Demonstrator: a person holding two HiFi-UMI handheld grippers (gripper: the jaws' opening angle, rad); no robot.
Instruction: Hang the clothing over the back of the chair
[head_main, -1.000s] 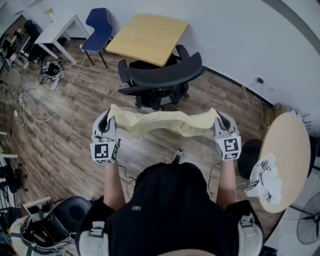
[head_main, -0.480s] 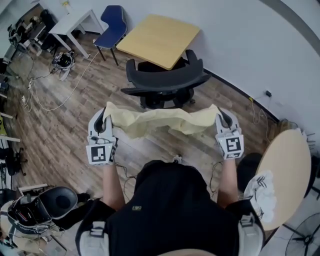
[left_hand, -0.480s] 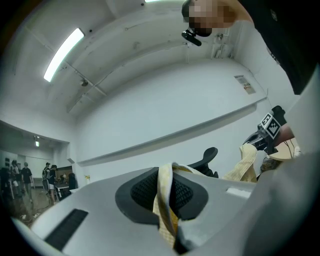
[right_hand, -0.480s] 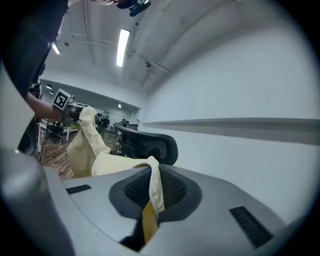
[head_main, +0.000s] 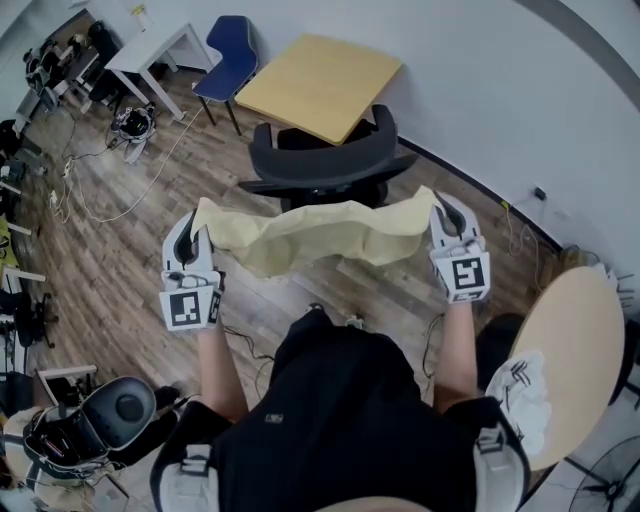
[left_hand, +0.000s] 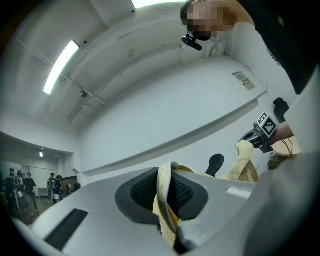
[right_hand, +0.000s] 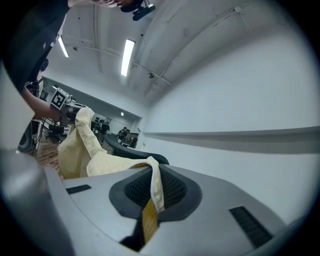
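A pale yellow garment (head_main: 315, 233) stretches in the air between my two grippers, sagging in the middle. My left gripper (head_main: 197, 222) is shut on its left corner (left_hand: 166, 200). My right gripper (head_main: 437, 208) is shut on its right corner (right_hand: 154, 187). A black office chair (head_main: 325, 165) stands just beyond the garment, its curved backrest facing me. The garment hangs in front of and slightly above the backrest, apart from it. In the left gripper view the right gripper (left_hand: 261, 136) shows with cloth hanging from it.
A square wooden table (head_main: 320, 84) stands behind the chair against the white wall. A blue chair (head_main: 228, 60) and white desk (head_main: 160, 48) are at the back left. A round wooden table (head_main: 568, 370) with a white cloth (head_main: 519, 395) is at right. Cables lie on the floor at left.
Both grippers have risen and moved forward with the garment, closer to the chair's backrest. The left gripper has moved left, stretching the cloth wider.
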